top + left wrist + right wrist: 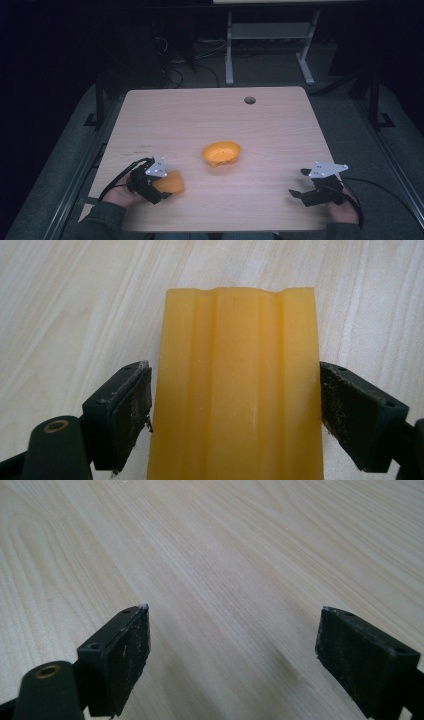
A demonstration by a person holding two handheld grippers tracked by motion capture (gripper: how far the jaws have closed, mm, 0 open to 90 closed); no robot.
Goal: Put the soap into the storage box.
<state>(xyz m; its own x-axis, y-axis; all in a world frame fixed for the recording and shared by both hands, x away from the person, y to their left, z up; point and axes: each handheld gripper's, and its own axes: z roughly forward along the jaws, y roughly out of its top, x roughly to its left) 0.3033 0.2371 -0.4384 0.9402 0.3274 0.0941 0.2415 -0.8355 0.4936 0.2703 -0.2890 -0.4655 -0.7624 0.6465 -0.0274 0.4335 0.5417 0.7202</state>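
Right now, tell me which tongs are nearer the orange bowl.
Left. The left tongs sit just left of and nearer the person than the orange bowl, shut on a yellow block; the right tongs lie farther, to its right.

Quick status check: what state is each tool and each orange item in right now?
Left tool: jaws on both sides of the orange ridged block, at or near contact.
Right tool: open, empty, over bare table.
Orange bowl: mid-table, tilted, untouched.
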